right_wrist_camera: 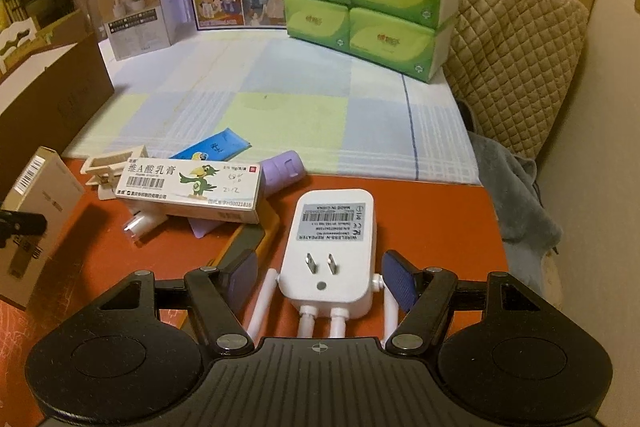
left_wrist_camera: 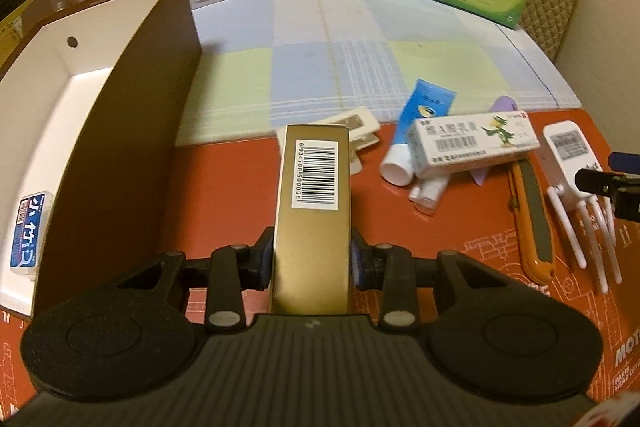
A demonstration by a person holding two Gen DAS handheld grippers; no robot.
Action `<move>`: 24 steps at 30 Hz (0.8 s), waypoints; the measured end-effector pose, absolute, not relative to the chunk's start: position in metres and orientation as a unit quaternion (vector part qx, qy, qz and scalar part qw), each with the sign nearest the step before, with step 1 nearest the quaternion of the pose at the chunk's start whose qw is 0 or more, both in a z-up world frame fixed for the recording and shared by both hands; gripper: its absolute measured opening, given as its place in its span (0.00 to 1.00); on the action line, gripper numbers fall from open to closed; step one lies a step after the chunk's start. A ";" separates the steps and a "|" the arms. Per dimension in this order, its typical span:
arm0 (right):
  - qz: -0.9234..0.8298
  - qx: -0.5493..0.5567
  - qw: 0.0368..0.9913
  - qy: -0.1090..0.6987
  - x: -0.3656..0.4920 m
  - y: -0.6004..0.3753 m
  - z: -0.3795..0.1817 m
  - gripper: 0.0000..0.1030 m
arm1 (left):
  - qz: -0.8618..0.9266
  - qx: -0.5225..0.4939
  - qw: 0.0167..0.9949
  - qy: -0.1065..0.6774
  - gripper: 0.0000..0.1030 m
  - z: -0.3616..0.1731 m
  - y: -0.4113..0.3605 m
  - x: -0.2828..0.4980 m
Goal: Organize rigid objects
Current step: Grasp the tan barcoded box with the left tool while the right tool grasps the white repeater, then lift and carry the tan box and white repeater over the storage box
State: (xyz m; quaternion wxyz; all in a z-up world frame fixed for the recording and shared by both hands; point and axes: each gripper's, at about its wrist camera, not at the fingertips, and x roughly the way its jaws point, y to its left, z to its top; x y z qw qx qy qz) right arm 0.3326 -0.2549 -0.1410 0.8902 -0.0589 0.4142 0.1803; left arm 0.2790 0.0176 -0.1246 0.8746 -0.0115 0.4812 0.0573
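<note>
While hidden rightward, dental floss box [left_wrist_camera: 30,231] shows leftward.

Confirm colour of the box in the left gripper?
Gold box with a white barcode label, clearest in the left wrist view.

I am seeing open checked cloth [left_wrist_camera: 332,63] lying free beyond the red mat [left_wrist_camera: 224,179]; the brown box wall [left_wrist_camera: 132,131] is blocking my left, the clutter around the ointment carton [left_wrist_camera: 476,141] crowding my right.

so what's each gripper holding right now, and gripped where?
Left gripper is shut on the gold box, pads on its long side faces near one end. Right gripper holds nothing: open jaws straddle the white repeater.
</note>
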 end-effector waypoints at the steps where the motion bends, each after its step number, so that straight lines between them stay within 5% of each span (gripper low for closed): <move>1: 0.179 -0.062 0.890 0.414 0.335 -0.254 -0.143 0.65 | 0.060 -0.013 0.874 0.481 0.30 -0.125 0.019 0.280; 6: 0.164 -0.079 0.891 0.417 0.343 -0.247 -0.152 0.64 | 0.068 -0.016 0.874 0.480 0.30 -0.124 0.024 0.281; 10: 0.159 -0.084 0.888 0.422 0.350 -0.244 -0.161 0.55 | 0.073 -0.018 0.873 0.481 0.30 -0.125 0.027 0.281; 24: 0.158 -0.097 0.886 0.424 0.359 -0.243 -0.171 0.54 | 0.081 -0.024 0.871 0.484 0.30 -0.125 0.033 0.279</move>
